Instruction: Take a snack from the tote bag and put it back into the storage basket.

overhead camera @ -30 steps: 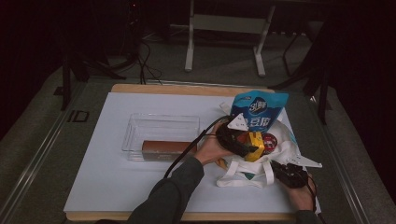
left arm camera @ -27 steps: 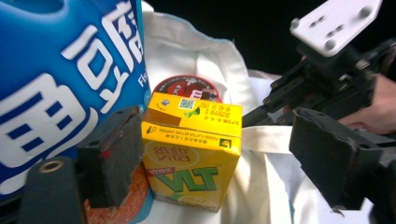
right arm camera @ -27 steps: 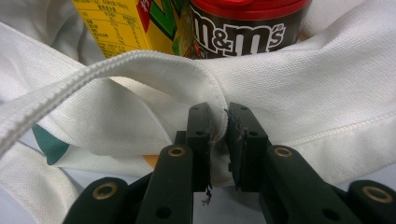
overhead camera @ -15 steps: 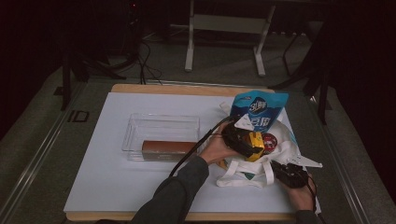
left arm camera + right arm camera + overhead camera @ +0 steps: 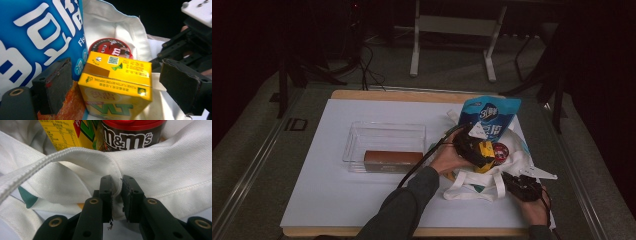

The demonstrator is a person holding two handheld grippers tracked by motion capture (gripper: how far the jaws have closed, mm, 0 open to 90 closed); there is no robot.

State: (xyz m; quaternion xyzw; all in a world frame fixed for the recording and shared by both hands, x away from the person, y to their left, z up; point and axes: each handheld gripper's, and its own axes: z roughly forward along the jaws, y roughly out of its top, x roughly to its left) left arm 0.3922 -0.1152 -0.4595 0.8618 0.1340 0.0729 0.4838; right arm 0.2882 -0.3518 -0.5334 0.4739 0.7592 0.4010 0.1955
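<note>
A white tote bag [image 5: 472, 192] lies at the table's right and holds a tall blue pouch [image 5: 490, 112], a yellow drink carton [image 5: 486, 150] and a red-lidded M&M's jar [image 5: 501, 152]. My left gripper [image 5: 472, 146] reaches into the bag. In the left gripper view [image 5: 117, 75] its jaws stand open on either side of the carton [image 5: 117, 85], with a gap at the right pad [image 5: 182, 85]. The pouch [image 5: 37, 32] and jar [image 5: 110, 48] stand behind it. My right gripper [image 5: 116, 192] is shut on a fold of the bag's rim [image 5: 162, 170], below the carton [image 5: 67, 132] and jar [image 5: 130, 132].
A clear plastic tray [image 5: 384, 131] sits at the table's middle with a brown box [image 5: 393, 160] inside it. An orange packet [image 5: 70, 107] lies under the carton in the bag. My right gripper [image 5: 517, 184] is near the table's front right corner.
My left hand has edged slightly toward the bag's contents. The right gripper has kept its hold on the bag's rim without moving.
</note>
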